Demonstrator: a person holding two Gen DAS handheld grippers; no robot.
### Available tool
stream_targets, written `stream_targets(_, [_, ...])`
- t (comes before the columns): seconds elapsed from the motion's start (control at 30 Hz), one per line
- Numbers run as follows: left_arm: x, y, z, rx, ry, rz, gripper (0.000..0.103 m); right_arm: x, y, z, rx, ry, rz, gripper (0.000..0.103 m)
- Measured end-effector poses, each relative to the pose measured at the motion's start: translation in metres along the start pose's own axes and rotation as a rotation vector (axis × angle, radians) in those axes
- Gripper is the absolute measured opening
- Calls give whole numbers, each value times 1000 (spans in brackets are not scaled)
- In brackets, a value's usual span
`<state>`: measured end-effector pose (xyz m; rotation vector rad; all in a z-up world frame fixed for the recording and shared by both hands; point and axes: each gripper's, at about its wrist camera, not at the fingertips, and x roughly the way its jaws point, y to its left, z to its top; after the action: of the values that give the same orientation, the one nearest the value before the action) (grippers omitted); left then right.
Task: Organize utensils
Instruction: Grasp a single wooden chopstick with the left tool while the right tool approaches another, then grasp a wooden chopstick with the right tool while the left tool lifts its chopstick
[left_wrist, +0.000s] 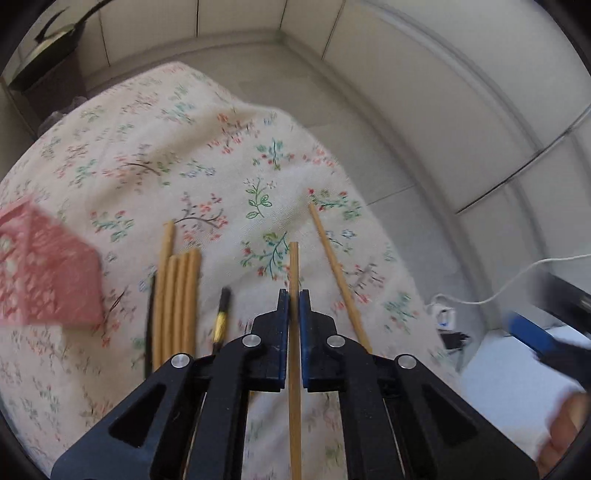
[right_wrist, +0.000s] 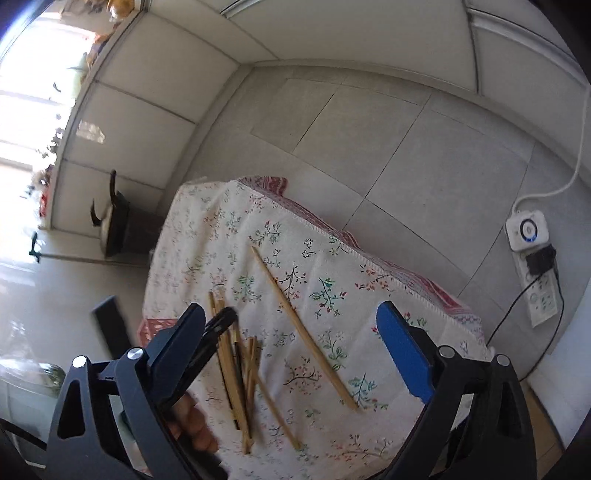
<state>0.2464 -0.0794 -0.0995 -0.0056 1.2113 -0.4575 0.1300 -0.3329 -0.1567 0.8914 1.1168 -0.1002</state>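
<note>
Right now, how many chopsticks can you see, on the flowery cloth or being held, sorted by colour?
Light wooden chopsticks: 6 (4 bundled, 1 lying apart, 1 pinched in the left fingers)
Dark chopsticks: 2
Total: 8, as far as the blur allows

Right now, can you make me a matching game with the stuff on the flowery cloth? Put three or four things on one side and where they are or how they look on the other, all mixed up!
Things:
1. left gripper
2. right gripper
3. lone chopstick
4. red cloth

States:
A. lies alone on the flowery cloth
B. open, nothing held
C. shut on a chopstick
D. lies at the left edge in the left wrist view

Pairs: 1-C, 2-B, 3-A, 4-D
</note>
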Motion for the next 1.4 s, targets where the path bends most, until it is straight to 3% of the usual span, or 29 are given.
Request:
stream_targets(0.07, [-46, 10, -16, 20, -63, -29, 5, 30, 25, 7, -93, 43, -58, 75])
stream_targets(0.13, [-72, 10, -53, 39, -113, -18, 5, 57, 51, 11, -213, 52, -141, 63])
stream_targets(0.27, [-108, 30, -97, 21, -191, -6, 5, 113, 73, 17, -297, 114, -244, 59])
stream_targets(0.4, [-129, 35, -112, 26, -253, -31, 5, 147, 81, 14, -368, 131, -330, 49])
stream_targets(0.47, [-142, 32, -120, 28, -271, -41, 5, 155, 92, 10, -432, 98, -378, 46])
stream_targets(0.5, [-137, 29, -128, 27, -278, -44, 5, 158, 96, 8, -459, 92, -408, 39])
stream_targets(0.53, [-139, 30, -134, 25, -286, -43, 5, 161, 100, 5, -489, 73, -446, 17])
stream_targets(0.57, [-131, 33, -135, 24, -293, -39, 5, 163, 101, 2, -510, 60, -468, 8])
stream_targets(0.63, [-130, 32, -136, 16, -313, -40, 5, 162, 105, -3, -518, 36, -487, 6])
stream_targets(0.83, [-110, 47, -138, 1, -364, -35, 5, 106, 108, -13, -447, -37, -344, 6])
stream_targets(1.1, [-139, 44, -139, -51, -467, -25, 5, -13, 124, -45, -434, -152, -138, 6])
stream_targets(1.4, [-180, 52, -132, -137, -579, 0, 5, -95, 140, -67, -439, -292, 30, 6])
